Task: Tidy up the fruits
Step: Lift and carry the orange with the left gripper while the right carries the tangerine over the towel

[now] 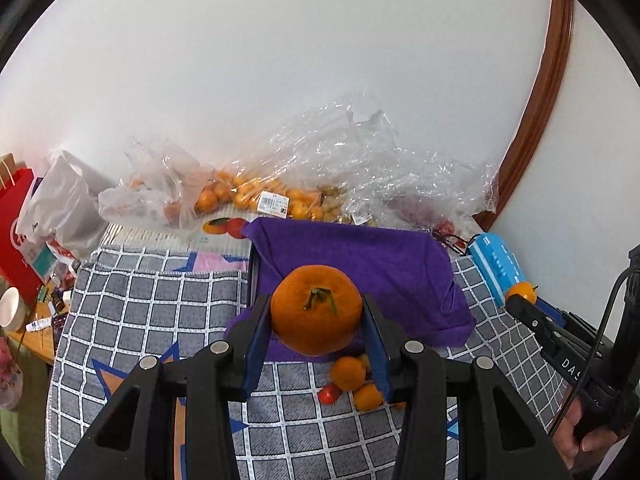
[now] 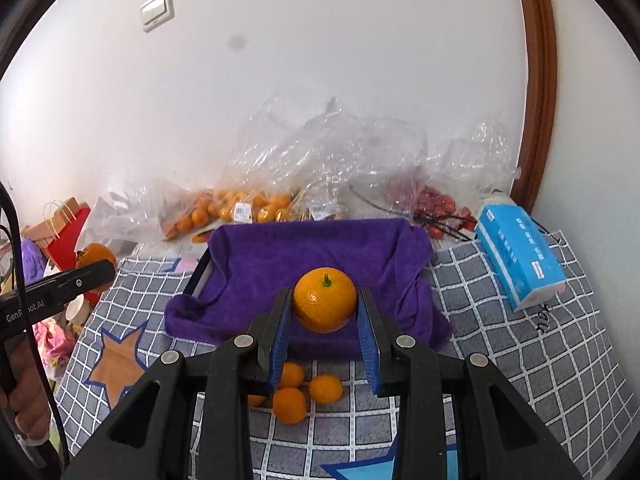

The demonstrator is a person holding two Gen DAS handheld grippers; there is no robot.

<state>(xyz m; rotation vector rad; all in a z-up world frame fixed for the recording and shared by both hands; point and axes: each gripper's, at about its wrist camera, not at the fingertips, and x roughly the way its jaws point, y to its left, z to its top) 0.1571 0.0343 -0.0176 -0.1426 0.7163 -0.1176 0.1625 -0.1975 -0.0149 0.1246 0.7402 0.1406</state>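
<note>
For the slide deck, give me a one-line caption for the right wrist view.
Right tongs grip a small orange above a purple-towel-lined tray, loose oranges on the checked cloth below.

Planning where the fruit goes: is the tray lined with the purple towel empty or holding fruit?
Empty: the purple towel-lined tray shows only bare cloth in both views; nothing lies in it.

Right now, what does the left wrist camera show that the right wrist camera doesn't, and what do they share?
Only the left wrist view: a big tangerine with a curled stem held in the left gripper, and a small red fruit on the checked cloth.
Only the right wrist view: a wall switch, and a smaller orange held close-up in the right gripper.
Both: the purple towel-lined tray, bagged fruit, and blue tissue pack.
</note>
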